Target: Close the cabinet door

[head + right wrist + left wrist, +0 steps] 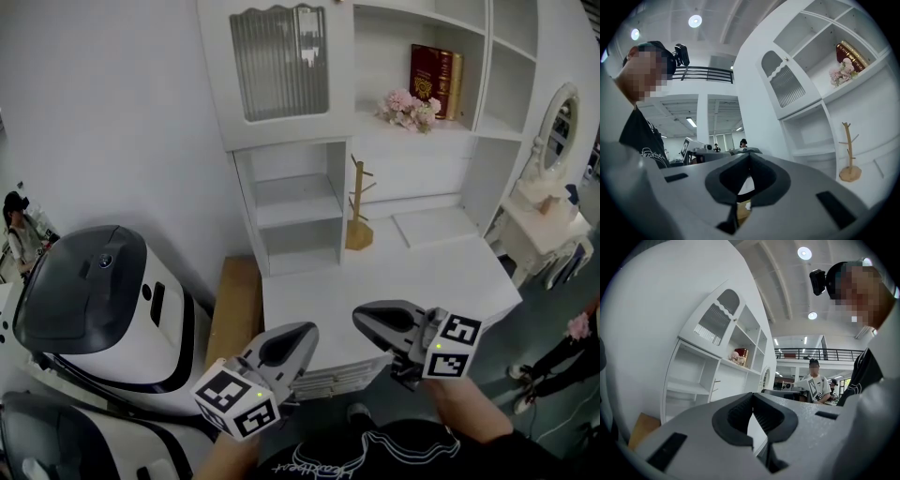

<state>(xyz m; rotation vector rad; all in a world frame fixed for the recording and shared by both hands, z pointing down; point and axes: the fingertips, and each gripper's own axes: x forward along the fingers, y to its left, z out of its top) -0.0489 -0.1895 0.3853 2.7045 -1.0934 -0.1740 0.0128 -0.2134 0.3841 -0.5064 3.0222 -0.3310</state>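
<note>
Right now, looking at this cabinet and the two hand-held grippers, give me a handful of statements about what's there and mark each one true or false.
1. The ribbed-glass cabinet door looks shut. True.
2. The left hand-held gripper is clamped on the door's knob. False: its jaws are together on nothing, low by the desk's front edge.
3. The right hand-held gripper is shut and empty. True.
4. The pink flowers lie on the desk top. False: they sit on the shelf above, beside the red books.
5. The wooden stand is inside the open compartment. False: it stands on the desk just right of it.
</note>
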